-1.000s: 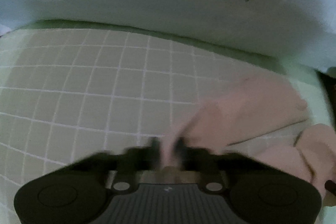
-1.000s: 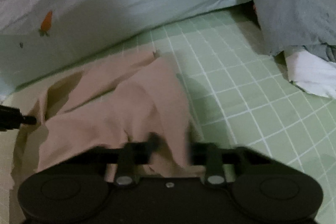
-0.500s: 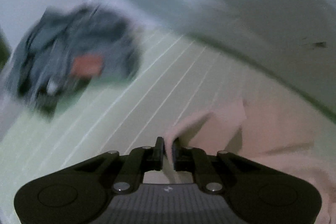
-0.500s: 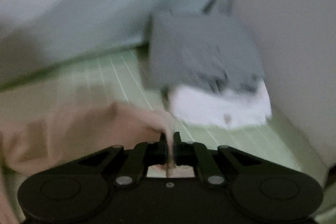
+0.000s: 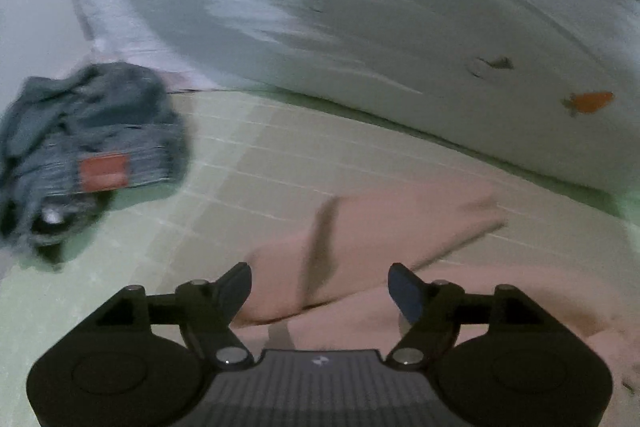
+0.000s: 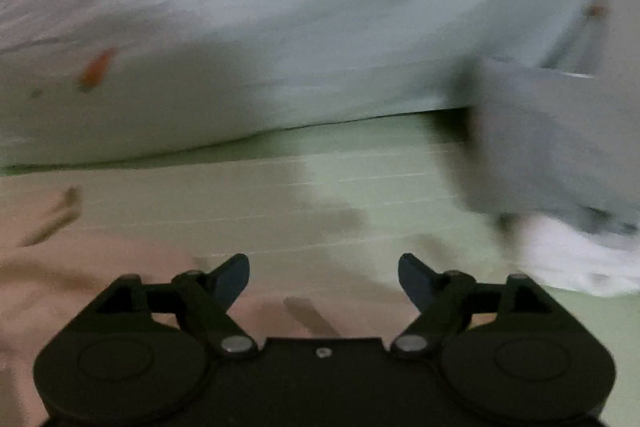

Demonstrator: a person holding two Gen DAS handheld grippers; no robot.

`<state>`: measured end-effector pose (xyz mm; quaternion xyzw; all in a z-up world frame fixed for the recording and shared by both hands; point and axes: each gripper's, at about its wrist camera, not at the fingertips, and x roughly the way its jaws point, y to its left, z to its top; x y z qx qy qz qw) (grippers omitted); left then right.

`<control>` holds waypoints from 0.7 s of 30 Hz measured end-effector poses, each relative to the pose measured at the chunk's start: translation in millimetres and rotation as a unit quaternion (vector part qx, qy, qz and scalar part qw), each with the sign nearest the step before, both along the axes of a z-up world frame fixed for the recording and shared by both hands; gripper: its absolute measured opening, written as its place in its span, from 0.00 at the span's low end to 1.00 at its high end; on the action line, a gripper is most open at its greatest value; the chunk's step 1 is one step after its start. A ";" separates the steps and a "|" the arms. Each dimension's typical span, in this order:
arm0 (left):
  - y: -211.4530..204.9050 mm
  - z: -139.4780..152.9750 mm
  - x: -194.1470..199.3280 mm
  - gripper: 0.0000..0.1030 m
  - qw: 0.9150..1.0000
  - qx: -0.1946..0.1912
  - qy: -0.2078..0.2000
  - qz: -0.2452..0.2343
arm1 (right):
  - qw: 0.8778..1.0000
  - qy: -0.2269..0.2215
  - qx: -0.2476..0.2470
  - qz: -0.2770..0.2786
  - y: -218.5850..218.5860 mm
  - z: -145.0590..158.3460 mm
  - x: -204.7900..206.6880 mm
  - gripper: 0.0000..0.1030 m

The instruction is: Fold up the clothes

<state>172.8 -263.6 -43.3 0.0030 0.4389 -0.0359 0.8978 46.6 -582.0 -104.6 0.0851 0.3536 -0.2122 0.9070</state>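
A pink garment (image 5: pixel 400 239) lies spread on the green checked sheet (image 5: pixel 260 163). My left gripper (image 5: pixel 320 287) is open and empty just above the garment's left part. In the right wrist view the same pink garment (image 6: pixel 100 267) lies at the lower left, and my right gripper (image 6: pixel 324 279) is open and empty over its right edge. Both views are blurred by motion.
A crumpled blue denim garment (image 5: pixel 88 143) with a red label lies at the left. A pale blue duvet with carrot prints (image 5: pixel 400 7) runs along the back. A grey cloth (image 6: pixel 552 147) on a white cloth (image 6: pixel 580 259) lies at the right.
Both grippers were shut on pink fabric half a second ago and are now open. The garment has dropped flat on the sheet.
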 end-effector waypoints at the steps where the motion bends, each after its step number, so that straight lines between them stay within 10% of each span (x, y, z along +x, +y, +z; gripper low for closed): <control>1: -5.9 -3.3 3.8 0.74 1.000 -0.003 0.006 -0.011 | 1.000 0.006 0.014 0.019 4.2 -5.4 11.9 0.81; 9: -21.6 -48.7 30.0 0.73 0.996 -0.020 0.078 -0.039 | 0.991 0.036 0.108 0.065 9.2 -39.9 57.1 0.79; 15: -10.6 -57.5 37.7 0.15 0.996 -0.019 0.086 -0.030 | 0.985 0.050 0.134 0.098 10.6 -51.8 69.8 0.07; 21: 1.5 -23.4 14.5 0.06 0.998 -0.041 0.037 -0.038 | 0.987 -0.013 0.134 0.086 5.6 -21.3 36.4 0.02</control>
